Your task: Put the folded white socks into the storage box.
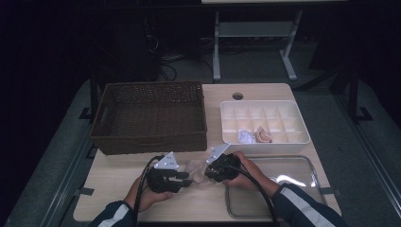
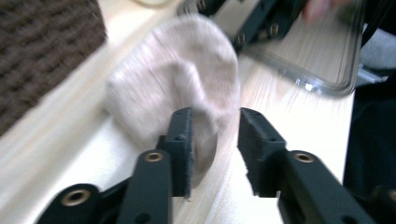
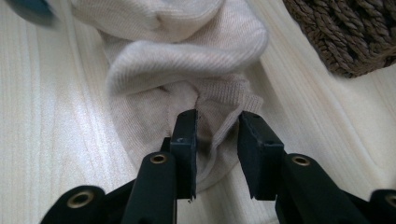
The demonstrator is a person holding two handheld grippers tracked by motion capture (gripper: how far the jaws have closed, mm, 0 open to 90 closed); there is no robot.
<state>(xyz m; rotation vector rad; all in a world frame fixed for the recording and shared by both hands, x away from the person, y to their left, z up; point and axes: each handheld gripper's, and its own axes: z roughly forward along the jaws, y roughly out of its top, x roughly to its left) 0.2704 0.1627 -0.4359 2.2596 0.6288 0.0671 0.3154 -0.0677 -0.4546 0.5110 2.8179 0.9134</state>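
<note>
Item: beige sock (image 3: 187,60), crumpled on the table (image 1: 113,198) in front of the wicker basket (image 1: 150,116), between your two grippers. Your left gripper (image 2: 215,140) points right, level, jaws narrowly parted around the sock's edge, not pinching. Your right gripper (image 3: 217,140) points left, jaws narrowly parted over the cuff, cloth between them, not clamped. Both forearms rest low, near the clear tray (image 1: 302,165).

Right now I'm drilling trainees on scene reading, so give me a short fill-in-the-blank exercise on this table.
The crumpled beige knitted sock lies on the ____ between both grippers.
The brown woven wicker basket stands ____ of the white plastic divided organiser box.
The clear rectangular tray lies under the person's ____ forearm.

Missing: table; left; right
</note>
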